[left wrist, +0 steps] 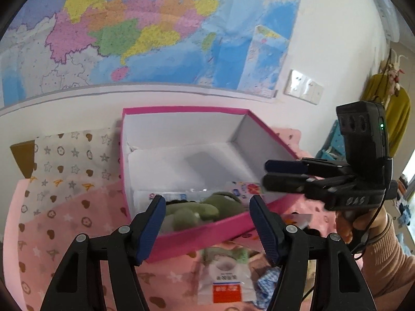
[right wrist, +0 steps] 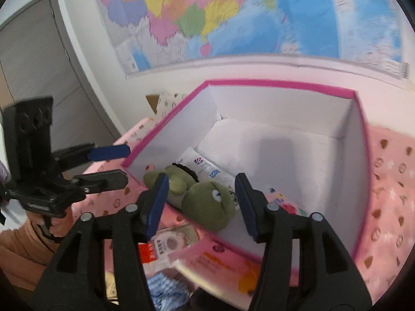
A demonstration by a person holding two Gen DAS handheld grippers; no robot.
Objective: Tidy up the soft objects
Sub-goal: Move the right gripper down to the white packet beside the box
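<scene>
A green plush frog [right wrist: 205, 202] is seen lying inside the pink box [left wrist: 181, 110], against its near wall, beside some flat packets [right wrist: 205, 167], and nothing is gripped by either tool. The left tool [left wrist: 207, 223] is held just above the near rim with its fingers spread and empty; the right tool [right wrist: 201, 203] is likewise spread and empty over the frog, though in the left view its fingers appear only narrowly parted. The next step is judged to be the fetching of another soft item from outside the box. A white pouch with a red label [left wrist: 225, 277] and a blue checked cloth [left wrist: 267, 282] are seen lying on the pink patterned bedding [left wrist: 64, 233] in front of the box. The pouch would best be approached from above, pinched by a free edge or across its narrow span, and lifted well over the rim so that the box is not dragged. The frog's face and the packets under it are shown clearly only in the right view, along with a pink packet [right wrist: 220, 261]; the patterned pillow [left wrist: 72, 155] left of the box and the wall switch [left wrist: 303, 85] are shown in the left view.
</scene>
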